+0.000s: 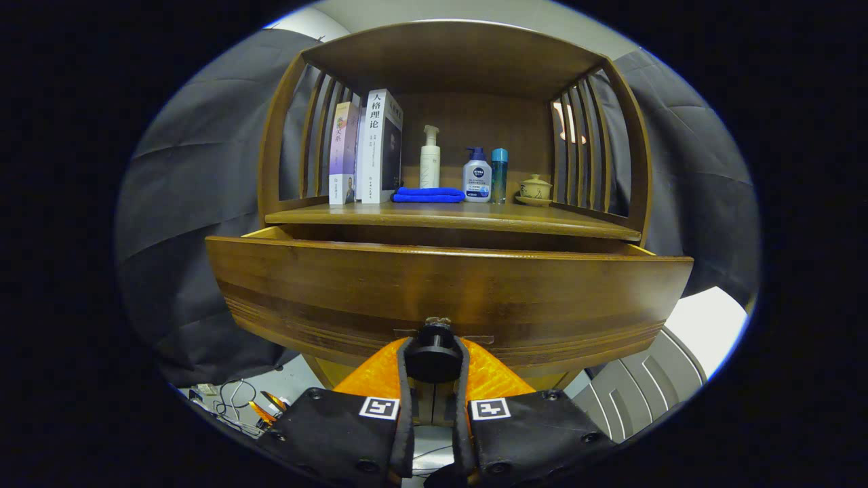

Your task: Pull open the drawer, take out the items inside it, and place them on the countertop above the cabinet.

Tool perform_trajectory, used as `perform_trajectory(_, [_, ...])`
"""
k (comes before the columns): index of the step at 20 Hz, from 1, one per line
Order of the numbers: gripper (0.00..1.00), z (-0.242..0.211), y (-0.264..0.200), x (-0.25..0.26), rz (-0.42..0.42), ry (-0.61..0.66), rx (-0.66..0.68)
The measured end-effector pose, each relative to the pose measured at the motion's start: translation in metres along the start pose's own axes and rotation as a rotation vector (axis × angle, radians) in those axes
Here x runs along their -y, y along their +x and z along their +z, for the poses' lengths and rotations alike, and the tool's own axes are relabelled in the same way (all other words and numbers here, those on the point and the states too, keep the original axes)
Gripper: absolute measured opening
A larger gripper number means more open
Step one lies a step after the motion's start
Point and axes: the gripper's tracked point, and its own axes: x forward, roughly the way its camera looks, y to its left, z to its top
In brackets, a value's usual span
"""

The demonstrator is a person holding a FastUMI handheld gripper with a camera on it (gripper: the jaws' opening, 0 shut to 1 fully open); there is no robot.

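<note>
The wooden drawer point(447, 291) stands pulled out from the cabinet toward me, its wide front panel just ahead of the fingers. My gripper point(433, 356) is shut on the drawer's round dark knob point(433, 352), one finger on each side of it. The drawer's inside is hidden behind its front panel. Above it lies the countertop point(454, 217), a wooden shelf surface inside the cabinet's open upper part.
On the countertop stand books point(369, 149) at the left, a folded blue cloth point(428, 195), a white pump bottle point(430, 157), a lotion bottle point(477, 176), a teal bottle point(499, 175) and a small lidded cup point(535, 188). Slatted cabinet sides flank the shelf. Cables point(234, 396) lie on the floor below.
</note>
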Motion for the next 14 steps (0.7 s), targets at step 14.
perform_trajectory(14, [0.25,-0.024,-0.050,-0.001,0.080,-0.045,-0.017])
